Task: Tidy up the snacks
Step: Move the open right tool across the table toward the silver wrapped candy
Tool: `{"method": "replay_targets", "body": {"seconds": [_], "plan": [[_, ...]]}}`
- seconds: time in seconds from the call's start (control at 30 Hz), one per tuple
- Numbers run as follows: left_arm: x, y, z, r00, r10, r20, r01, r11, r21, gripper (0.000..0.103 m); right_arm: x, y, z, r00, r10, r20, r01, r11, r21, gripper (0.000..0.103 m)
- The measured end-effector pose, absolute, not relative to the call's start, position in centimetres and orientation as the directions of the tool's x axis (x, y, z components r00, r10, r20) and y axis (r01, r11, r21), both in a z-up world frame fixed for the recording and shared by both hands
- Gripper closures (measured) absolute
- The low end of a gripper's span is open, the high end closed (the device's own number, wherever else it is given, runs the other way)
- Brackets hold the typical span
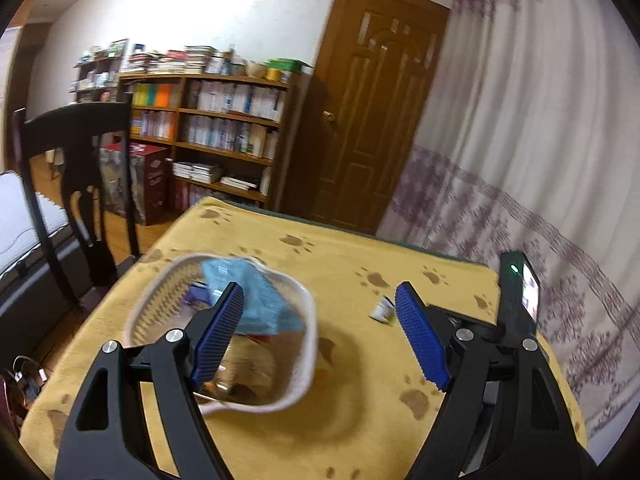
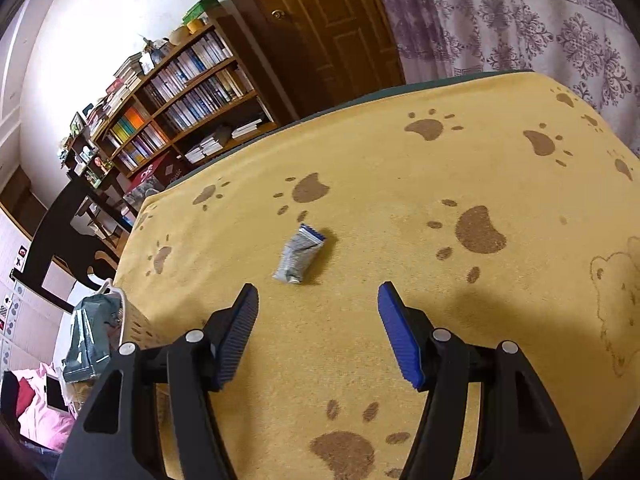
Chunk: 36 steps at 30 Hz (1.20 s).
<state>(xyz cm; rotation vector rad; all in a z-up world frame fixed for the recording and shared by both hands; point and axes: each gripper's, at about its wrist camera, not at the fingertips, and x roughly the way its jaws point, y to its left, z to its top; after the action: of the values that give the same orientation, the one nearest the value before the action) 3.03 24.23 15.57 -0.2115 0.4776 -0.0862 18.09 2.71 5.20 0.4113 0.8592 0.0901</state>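
Right gripper (image 2: 318, 300): jaws wide, empty, above the counter (image 2: 500, 320). One small silver-blue snack packet (image 2: 298, 258) lies loose just ahead of the jaws, slightly left of centre. Left gripper (image 1: 320, 306): jaws wide, empty; white basket (image 1: 298, 388) sits beneath its left jaw, already holding a light-blue packet (image 1: 260, 300) and others. Judged nearly complete; one packet left. Basket contents blurred, partly hidden by the jaw.

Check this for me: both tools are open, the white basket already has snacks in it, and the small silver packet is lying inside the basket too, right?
Not quite. The small silver packet lies loose on the yellow paw-print cloth, outside the white basket; the right wrist view shows it ahead of the open right tool. The rest holds: the left tool is open too, and the basket holds snacks.
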Motion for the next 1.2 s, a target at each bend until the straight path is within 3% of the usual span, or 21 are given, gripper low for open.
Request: {"method": "replay_targets", "body": {"seconds": [0.2,0.3,0.63,0.97,1.2], "plan": [[4.4,18.0,11.4,0.794,-0.222,-0.565,0.165,0.975,-0.152,0.024,17.2,0.8,3.8,0.644,0.229,-0.73,0.132,0.907,0.401,0.04],[5.0,16.5,9.2,0.773,-0.177,-0.61,0.153,0.984,-0.092,0.024,17.0,0.1,3.1,0.637,0.226,-0.737,0.152,0.9,0.408,0.04],[7.2,18.5,6.3,0.724,-0.128,-0.677,0.098,0.992,-0.083,0.024,16.4,-1.6,1.8,0.636,0.22,-0.739,0.177,0.891,0.417,0.04],[7.4,19.4,6.9,0.817,-0.005,-0.577,0.081,0.991,0.106,0.024,16.1,-0.7,1.6,0.644,0.242,-0.726,0.136,0.898,0.42,0.04],[7.6,19.3,6.5,0.809,0.003,-0.587,0.098,0.985,0.141,0.023,17.7,0.0,1.5,0.645,0.233,-0.728,0.121,0.909,0.398,0.04]]}}
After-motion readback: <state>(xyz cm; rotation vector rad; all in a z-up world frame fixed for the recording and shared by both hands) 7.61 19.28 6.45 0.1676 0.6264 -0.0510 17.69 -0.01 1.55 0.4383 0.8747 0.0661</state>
